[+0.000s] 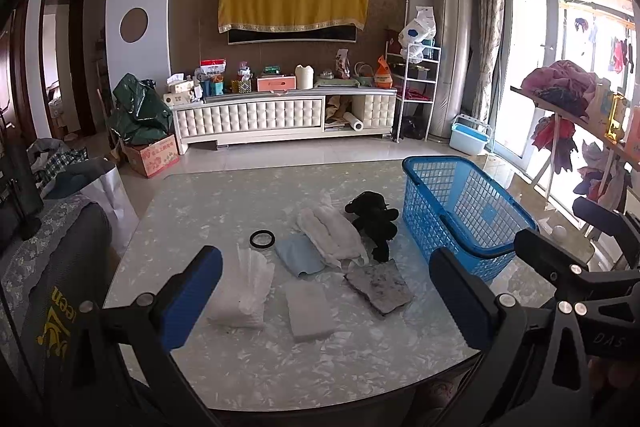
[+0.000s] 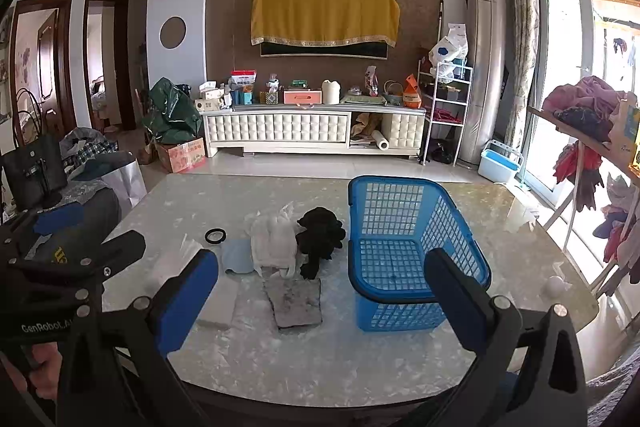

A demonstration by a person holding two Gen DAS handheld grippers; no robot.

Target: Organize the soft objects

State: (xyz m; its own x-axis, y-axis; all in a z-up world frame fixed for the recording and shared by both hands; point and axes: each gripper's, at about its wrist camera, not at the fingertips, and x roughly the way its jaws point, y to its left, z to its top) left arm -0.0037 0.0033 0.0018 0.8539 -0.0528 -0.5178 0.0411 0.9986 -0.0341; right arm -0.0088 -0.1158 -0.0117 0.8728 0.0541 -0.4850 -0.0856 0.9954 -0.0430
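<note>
Both tongs are held wide open above the near edge of the tabletop (image 1: 192,219), and nothing is held in either one. The left tongs (image 1: 326,293) are seen over the pile of soft things, and the right tongs (image 2: 322,297) are seen more toward the blue basket (image 2: 404,227). The basket is standing on the right side of the tabletop, and nothing can be seen inside it. Just left of it the soft things are laid close together: a black fuzzy toy (image 1: 374,221), a white fluffy cloth (image 1: 334,235) touching it, a light blue cloth (image 1: 300,255), a thin white glove (image 1: 248,287), a white sponge block (image 1: 310,311) and a dirty gray pad (image 1: 378,287). A small black ring (image 1: 262,239) is lying a little apart at the back. All of these things look light and squashy, so they will likely bend and droop when they are lifted. The cloths are best pinched at a thick fold in the middle, and the sponge and pad at their side edges. The toy is best gripped around its body. No step has been done yet, it seems.
</note>
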